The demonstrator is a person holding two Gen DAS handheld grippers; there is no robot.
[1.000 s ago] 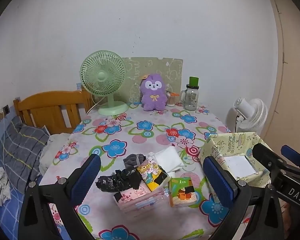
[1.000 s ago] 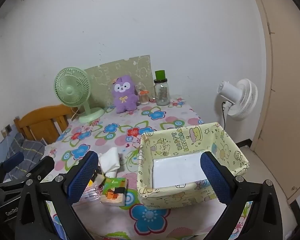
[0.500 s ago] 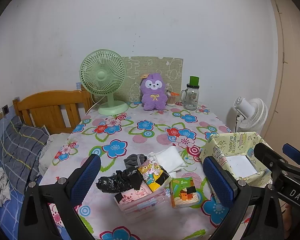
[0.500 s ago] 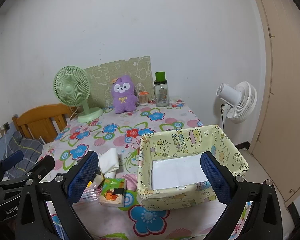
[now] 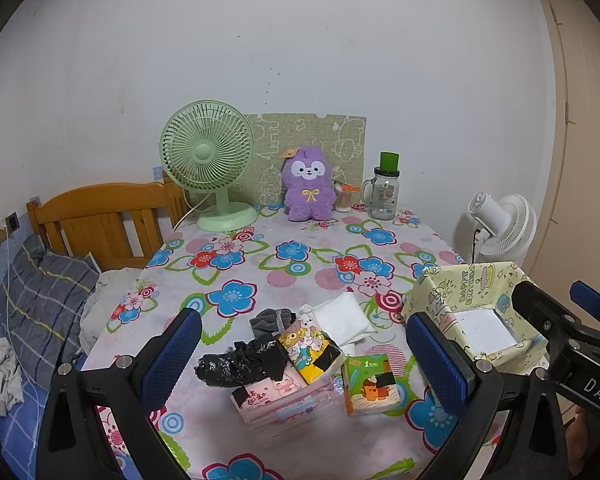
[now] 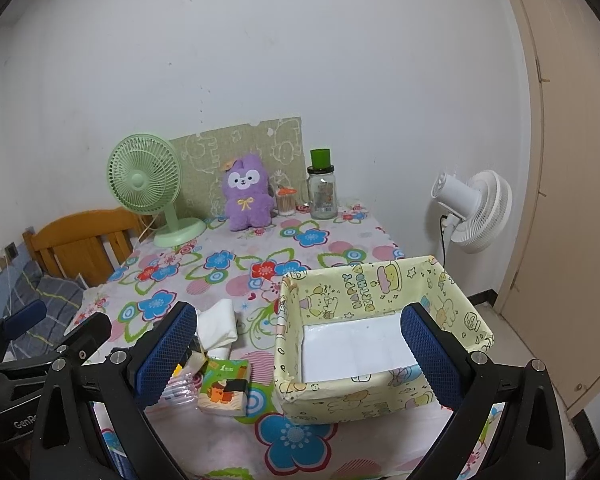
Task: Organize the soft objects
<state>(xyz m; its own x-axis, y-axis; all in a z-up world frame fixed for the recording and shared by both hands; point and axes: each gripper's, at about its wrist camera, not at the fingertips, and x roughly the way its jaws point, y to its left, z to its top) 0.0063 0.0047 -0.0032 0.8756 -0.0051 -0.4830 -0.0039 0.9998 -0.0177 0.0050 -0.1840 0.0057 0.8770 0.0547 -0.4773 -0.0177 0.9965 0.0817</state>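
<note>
A pile of soft things lies on the flowered tablecloth near the front edge: a black plastic bag [image 5: 236, 362], a grey cloth [image 5: 274, 320], a yellow cartoon tissue pack [image 5: 308, 346], pink packs [image 5: 276, 394], a green tissue pack [image 5: 370, 384] [image 6: 225, 388] and a white folded cloth [image 5: 342, 316] [image 6: 219, 322]. To their right stands a yellow cartoon-print box [image 5: 476, 300] [image 6: 380, 280], holding nothing but its white base. My left gripper [image 5: 304, 360] hangs open over the pile, nothing between its fingers. My right gripper [image 6: 298, 356] is open in front of the box.
At the back of the table stand a green fan [image 5: 210, 160], a purple plush toy [image 5: 310, 188], a small toothpick jar [image 5: 344, 196] and a glass jar with a green lid [image 5: 384, 192]. A wooden headboard [image 5: 100, 216] and bedding are at the left, a white floor fan [image 5: 500, 226] at the right.
Both views have lifted and pulled back slightly, so the table and its objects sit a little lower in frame. Nothing on the table has moved.
</note>
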